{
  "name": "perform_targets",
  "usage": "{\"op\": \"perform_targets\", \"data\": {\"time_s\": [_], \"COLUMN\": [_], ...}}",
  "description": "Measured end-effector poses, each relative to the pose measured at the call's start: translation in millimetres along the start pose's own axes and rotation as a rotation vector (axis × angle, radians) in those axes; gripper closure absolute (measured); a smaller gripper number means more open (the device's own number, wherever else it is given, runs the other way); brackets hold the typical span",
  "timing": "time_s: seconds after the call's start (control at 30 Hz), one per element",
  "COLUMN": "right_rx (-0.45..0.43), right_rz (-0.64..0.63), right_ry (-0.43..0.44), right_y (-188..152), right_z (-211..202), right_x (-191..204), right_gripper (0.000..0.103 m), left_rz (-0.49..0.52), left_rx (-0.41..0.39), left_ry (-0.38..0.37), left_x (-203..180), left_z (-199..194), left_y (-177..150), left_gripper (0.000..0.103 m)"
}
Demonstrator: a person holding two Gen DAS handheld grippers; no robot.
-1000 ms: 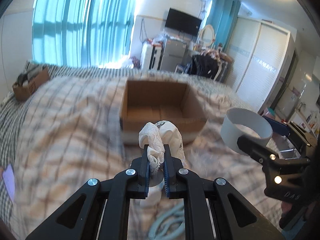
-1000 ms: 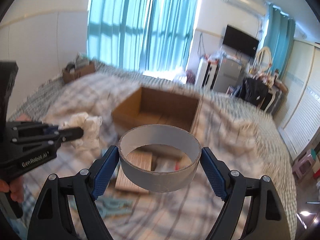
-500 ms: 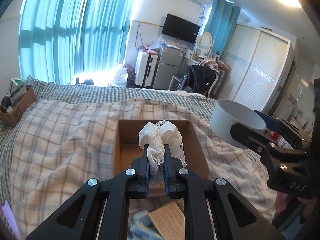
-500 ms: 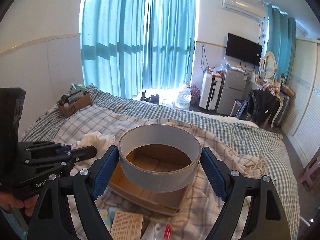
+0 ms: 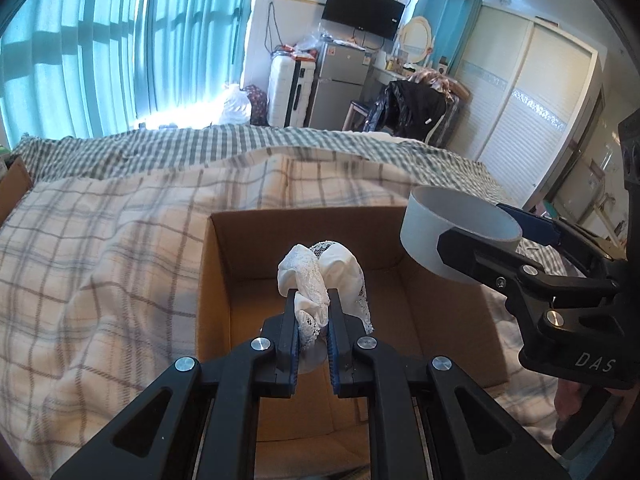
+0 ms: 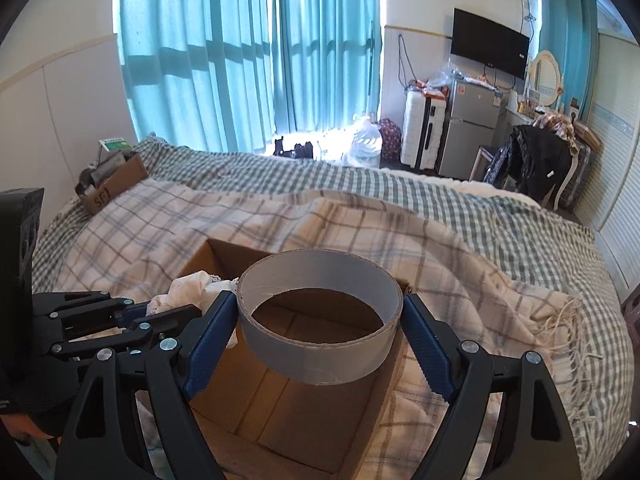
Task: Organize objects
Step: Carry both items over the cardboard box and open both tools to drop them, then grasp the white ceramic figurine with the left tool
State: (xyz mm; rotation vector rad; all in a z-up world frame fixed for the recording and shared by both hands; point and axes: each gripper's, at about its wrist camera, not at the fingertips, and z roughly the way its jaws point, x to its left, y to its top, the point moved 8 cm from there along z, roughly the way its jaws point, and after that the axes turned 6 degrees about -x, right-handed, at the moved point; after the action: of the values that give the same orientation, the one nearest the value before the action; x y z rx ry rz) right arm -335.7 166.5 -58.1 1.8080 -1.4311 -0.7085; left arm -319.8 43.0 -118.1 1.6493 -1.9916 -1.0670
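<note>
My left gripper [image 5: 312,312] is shut on a bunched white lace cloth [image 5: 320,276] and hangs over the open cardboard box [image 5: 452,328] on the bed. The box floor below shows bare brown. My right gripper [image 6: 320,324] is shut on a wide grey tape roll [image 6: 320,344], its blue pads pressed on both sides, also held over the box [image 6: 304,412]. In the left wrist view the roll [image 5: 436,240] floats above the box's far right corner. In the right wrist view the cloth [image 6: 192,288] and left gripper [image 6: 160,316] sit at the roll's left.
The box rests on a cream plaid blanket [image 5: 100,260] over a green checked sheet [image 6: 460,200]. A small carton of odds and ends [image 6: 112,184] stands at the bed's far left. Beyond the bed are teal curtains, a suitcase, a fridge and a wardrobe.
Both grippers have travelled forward over the bed with their loads and now hang above the box, which fills the lower view. The items in front of the box have dropped out of sight.
</note>
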Motion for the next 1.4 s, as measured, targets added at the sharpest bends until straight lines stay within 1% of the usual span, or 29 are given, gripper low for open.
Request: {"op": "perform_targets", "data": {"time_s": [0.1,0.17,0.2,0.23,0.27,0.3,0.33,0.4,0.43,0.5,0.6,0.67,0.77,0.83,0.87,0.9,0.93,1.0,1.03,1.13,1.2,1.33,1.4], "right_rx": [0.013,0.02,0.021,0.02,0.017,0.008,-0.006,-0.031,-0.04,-0.06,-0.095,-0.115,-0.145,-0.166,-0.174,-0.182,-0.188,-0.205,-0.211,-0.228,-0.225,-0.167,-0.116], "right_rz": [0.0,0.027,0.038,0.041,0.04,0.043,0.052,0.072,0.078,0.08,0.054,0.035,0.018,0.01,0.005,-0.005,-0.014,-0.031,-0.037,-0.085,-0.1,-0.089,-0.068], "right_ry": [-0.031,-0.007,0.01,0.018,0.021,0.02,0.016,0.018,0.019,0.01,-0.021,-0.04,-0.06,-0.06,-0.06,-0.061,-0.066,-0.084,-0.09,-0.148,-0.154,-0.136,-0.103], "right_y": [-10,-12,-11,-11,-10,-9,-7,-3,-1,3,8,9,7,4,2,0,-3,-9,-12,-27,-41,-81,-106], "right_z": [9,10,8,6,3,-3,-11,-28,-38,-61,-105,-133,-175,-203,-214,-226,-236,-254,-260,-275,-277,-259,-238], "right_x": [-10,-13,-13,-13,-12,-12,-12,-13,-13,-13,-11,-9,-7,-4,-1,3,6,11,13,21,26,36,42], "right_gripper": [0.02,0.02,0.02,0.02,0.015,0.008,0.006,0.005,0.005,0.005,0.005,0.005,0.005,0.005,0.005,0.005,0.005,0.005,0.005,0.005,0.005,0.005,0.005], "left_rz": [-0.009,-0.002,0.002,0.002,-0.003,-0.013,-0.025,-0.04,-0.038,-0.029,-0.029,-0.023,-0.009,-0.006,-0.007,-0.011,-0.017,-0.027,-0.027,-0.023,-0.027,-0.065,-0.074], "left_rx": [0.014,0.018,0.017,0.016,0.018,0.014,0.006,-0.024,-0.04,-0.055,-0.082,-0.1,-0.122,-0.139,-0.148,-0.155,-0.164,-0.177,-0.177,-0.184,-0.179,-0.159,-0.161], "left_ry": [-0.002,0.002,0.005,0.01,0.018,0.019,0.017,0.031,0.048,0.073,0.092,0.103,0.122,0.122,0.12,0.12,0.123,0.129,0.134,0.158,0.195,0.222,0.25], "left_x": [2,2,2,2,2,1,1,-1,-2,-4,-7,-12,-19,-25,-27,-28,-30,-33,-33,-33,-29,-19,-13], "left_z": [5,4,3,1,-3,-7,-14,-32,-44,-63,-94,-117,-149,-167,-177,-184,-193,-209,-213,-223,-225,-214,-204], "left_y": [-7,-9,-8,-8,-8,-7,-6,-4,-3,-4,-5,-9,-16,-21,-24,-25,-29,-35,-37,-50,-63,-91,-108], "left_gripper": [0.092,0.091,0.088,0.083,0.077,0.062,0.043,0.025,0.023,0.021,0.016,0.016,0.016,0.015,0.013,0.008,0.006,0.006,0.006,0.006,0.006,0.005,0.005]}}
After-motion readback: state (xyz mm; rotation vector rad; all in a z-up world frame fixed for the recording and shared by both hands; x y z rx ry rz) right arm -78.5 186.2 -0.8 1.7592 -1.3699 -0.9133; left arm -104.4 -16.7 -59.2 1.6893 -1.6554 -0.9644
